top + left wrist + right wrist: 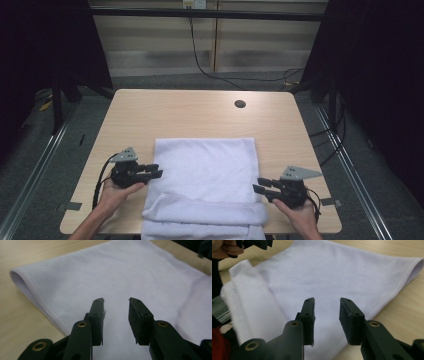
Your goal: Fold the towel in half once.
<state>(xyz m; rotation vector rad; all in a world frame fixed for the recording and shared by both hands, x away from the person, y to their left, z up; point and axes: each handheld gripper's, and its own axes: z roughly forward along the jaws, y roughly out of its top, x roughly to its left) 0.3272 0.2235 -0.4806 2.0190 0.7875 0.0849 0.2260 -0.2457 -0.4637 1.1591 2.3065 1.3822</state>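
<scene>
Hands flanking a white towel (205,175) on the desk (150,115).
Left gripper (155,171) and right gripper (261,186) point inward, level, jaws released and empty.

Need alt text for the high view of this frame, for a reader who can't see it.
A white towel lies on a wooden table, its near edge folded over. A person's hands hold the left gripper and right gripper at either side, jaws open, gripping nothing.

Bare table (200,115) beyond the white towel (205,170), open strips either side, towel's rolled near edge raised.
</scene>
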